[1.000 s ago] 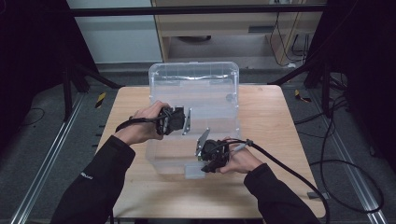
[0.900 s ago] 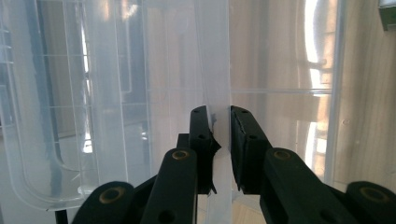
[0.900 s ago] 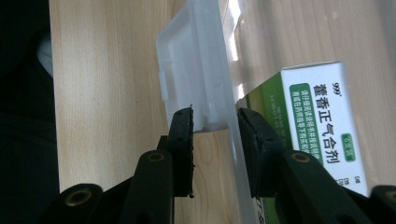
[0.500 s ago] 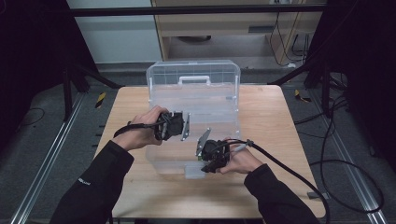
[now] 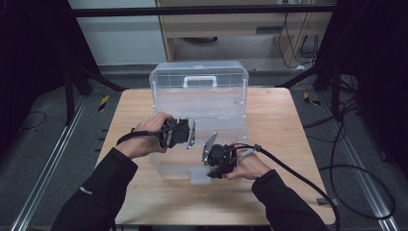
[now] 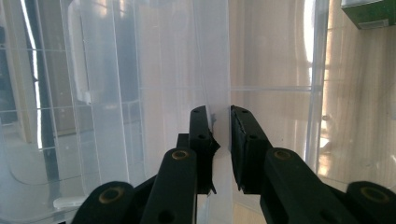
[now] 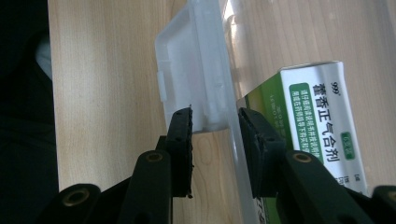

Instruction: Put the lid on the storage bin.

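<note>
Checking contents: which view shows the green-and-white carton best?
The right gripper view: the carton sits close behind the bin wall, print legible. The left gripper view catches a green corner. In the high view I can't make it out.

"999" and chinese print on green-white box [image 7: 322,135]

High view overhead; gripper views close on clear box [image 5: 198,103].

Light wooden desk [image 5: 288,110] with rounded corners, lit from above. Dark grey floor [image 5: 43,144] around it, dim. Metal rails [image 5: 45,173] run along both sides on the floor. Black cables [image 5: 356,159] loop at right. Yellow-black tape marks [image 5: 103,102] near the far corners. Behind: wooden cabinet [image 5: 216,29], white panel [image 5: 115,33], black curtains [image 5: 375,57].
</note>
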Action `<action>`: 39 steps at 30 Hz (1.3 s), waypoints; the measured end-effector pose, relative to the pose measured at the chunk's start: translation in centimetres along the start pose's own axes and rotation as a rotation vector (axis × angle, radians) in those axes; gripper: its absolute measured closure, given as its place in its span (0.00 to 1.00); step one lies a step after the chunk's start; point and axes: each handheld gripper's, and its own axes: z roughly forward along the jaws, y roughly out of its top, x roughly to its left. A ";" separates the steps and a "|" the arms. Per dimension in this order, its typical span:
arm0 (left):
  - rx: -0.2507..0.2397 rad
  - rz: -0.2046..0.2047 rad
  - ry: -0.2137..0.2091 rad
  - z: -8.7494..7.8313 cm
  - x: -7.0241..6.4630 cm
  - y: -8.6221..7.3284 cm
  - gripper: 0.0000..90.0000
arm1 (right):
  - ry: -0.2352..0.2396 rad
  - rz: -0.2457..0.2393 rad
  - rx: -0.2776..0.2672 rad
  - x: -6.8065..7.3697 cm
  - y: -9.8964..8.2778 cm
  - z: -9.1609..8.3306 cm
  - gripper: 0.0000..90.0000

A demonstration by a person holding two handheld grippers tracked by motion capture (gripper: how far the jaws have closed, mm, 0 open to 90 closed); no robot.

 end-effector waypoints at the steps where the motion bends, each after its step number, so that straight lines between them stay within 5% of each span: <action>1: 0.004 0.000 -0.001 0.0 0.0 0.0 0.88 | 0.000 -0.001 0.000 0.0 0.0 0.0 0.74; 23: -0.015 -0.020 -0.021 -0.4 -1.3 0.0 0.87 | -0.049 -0.012 -0.053 1.0 -0.3 -0.5 0.65; 34: -0.023 -0.012 -0.036 -0.5 -1.6 0.0 0.87 | -0.083 0.012 -0.140 1.8 -0.5 -2.8 0.63; 39: -0.020 -0.012 -0.041 -0.5 -1.6 0.0 0.87 | -0.073 0.042 -0.170 1.9 -0.8 -4.0 0.70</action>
